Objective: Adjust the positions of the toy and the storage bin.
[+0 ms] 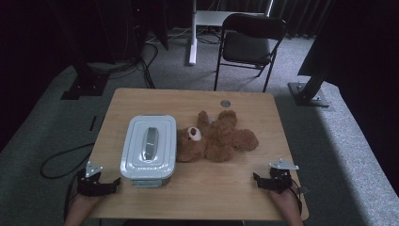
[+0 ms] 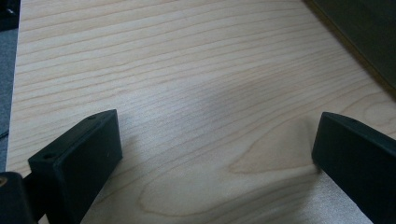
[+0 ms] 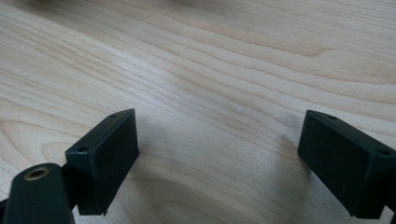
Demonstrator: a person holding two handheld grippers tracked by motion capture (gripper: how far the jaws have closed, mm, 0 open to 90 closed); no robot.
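Wood grain ran across the light surface (image 1: 197,188) in the high view, where a white lidded metal container (image 1: 149,148) stood left of centre with its long axis running away from the person, a grey handle (image 1: 150,142) along the top of its lid. Touching its right side lay a brown teddy bear (image 1: 217,139), sprawled with its head against the container and its limbs spread toward the far right. The left gripper (image 1: 110,184) rested at the near left corner, just beside the container's near left edge, its fingers standing apart with nothing between them. The right gripper (image 1: 259,181) sat at the near right corner, also spread wide and empty, with the bear ahead of it and to its left, well apart. I judged the left hand nearer to the container and the right hand nearer to the bear, so any coming reach would run forward and inward from each corner. Beyond the surface stood a black folding chair (image 1: 251,44) on grey carpet, the surroundings too dark to read. In the left gripper view, two black fingers (image 2: 77,161) rose over bare wood, with the surface's edge at the upper right and neither container nor bear within the frame. In the right gripper view, the fingers (image 3: 105,156) likewise stood wide over bare grain; a dark blur at the top edge could not be made out.
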